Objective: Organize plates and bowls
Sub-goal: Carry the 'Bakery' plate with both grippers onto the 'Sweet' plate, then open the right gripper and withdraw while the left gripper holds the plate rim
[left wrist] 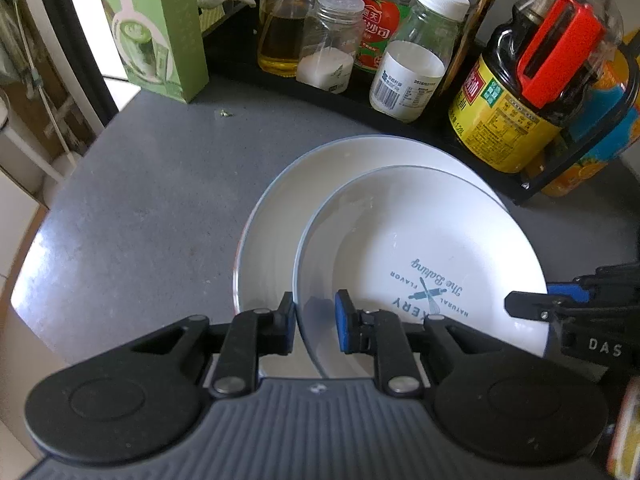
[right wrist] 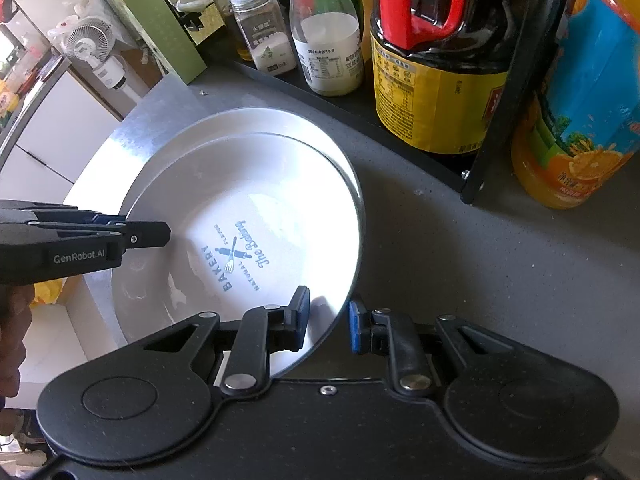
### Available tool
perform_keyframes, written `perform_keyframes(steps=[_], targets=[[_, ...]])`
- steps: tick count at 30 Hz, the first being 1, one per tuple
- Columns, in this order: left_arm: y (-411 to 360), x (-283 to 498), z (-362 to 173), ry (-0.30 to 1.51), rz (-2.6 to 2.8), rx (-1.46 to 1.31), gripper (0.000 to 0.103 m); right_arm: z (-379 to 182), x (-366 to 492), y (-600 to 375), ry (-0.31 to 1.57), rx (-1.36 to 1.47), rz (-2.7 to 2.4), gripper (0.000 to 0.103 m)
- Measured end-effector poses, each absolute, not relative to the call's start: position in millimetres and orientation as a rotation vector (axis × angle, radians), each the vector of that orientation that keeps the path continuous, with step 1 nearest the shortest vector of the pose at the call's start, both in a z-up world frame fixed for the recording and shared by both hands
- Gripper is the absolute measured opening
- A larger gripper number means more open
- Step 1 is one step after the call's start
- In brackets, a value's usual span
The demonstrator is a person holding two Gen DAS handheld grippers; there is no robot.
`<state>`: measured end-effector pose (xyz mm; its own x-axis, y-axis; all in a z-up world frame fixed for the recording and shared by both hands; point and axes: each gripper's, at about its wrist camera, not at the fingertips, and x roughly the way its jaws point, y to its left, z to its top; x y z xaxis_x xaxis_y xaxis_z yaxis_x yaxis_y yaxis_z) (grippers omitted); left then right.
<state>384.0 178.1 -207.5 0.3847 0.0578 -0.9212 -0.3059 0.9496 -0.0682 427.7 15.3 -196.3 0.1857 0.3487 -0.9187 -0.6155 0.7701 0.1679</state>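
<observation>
Left wrist: our left gripper pinches the printed plate rim between nearly closed fingers; our right gripper pinches the opposite rim, sharing its weight above the lower plate.

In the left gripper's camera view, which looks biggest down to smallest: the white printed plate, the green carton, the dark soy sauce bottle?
1. White printed plate, though it is nearest the camera.
2. Dark soy sauce bottle with red handle and tall green carton: similar, unranked.
</observation>
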Motion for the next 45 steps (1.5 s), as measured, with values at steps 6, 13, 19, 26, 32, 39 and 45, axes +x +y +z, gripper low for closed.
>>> perform_keyframes(steps=[6, 13, 19, 26, 32, 39, 45], targets=[[178.1, 387.7, -209.4, 1.153, 0.252, -0.204, 0.019, -200.3, 426.4, 17.5, 1.209, -0.254, 0.673, 0.024], [178.6, 390.6, -209.0, 1.152, 0.255, -0.187, 0.019, -200.0, 425.6, 18.4, 1.228, -0.245, 0.652, 0.033], [177.3, 392.4, -208.9, 1.139, 0.265, -0.168, 0.019, -197.2, 420.5, 11.3, 1.219, -0.228, 0.639, 0.047], [175.9, 397.1, -209.8, 1.135, 0.269, -0.145, 0.019, -190.4, 420.5, -5.7, 1.213, -0.124, 0.609, 0.052], [176.3, 398.9, -210.5, 1.128, 0.273, -0.143, 0.019, -193.1, 419.8, -16.6, 1.239, -0.058, 0.576, 0.052], [172.1, 393.7, -209.4, 1.134, 0.272, -0.088, 0.016, -190.5, 417.5, -27.7, 1.237, -0.013, 0.55, 0.057], [164.1, 389.8, -204.3, 1.141, 0.297, -0.012, 0.017, -182.5, 413.7, -35.3, 1.216, 0.024, 0.552, 0.061]])
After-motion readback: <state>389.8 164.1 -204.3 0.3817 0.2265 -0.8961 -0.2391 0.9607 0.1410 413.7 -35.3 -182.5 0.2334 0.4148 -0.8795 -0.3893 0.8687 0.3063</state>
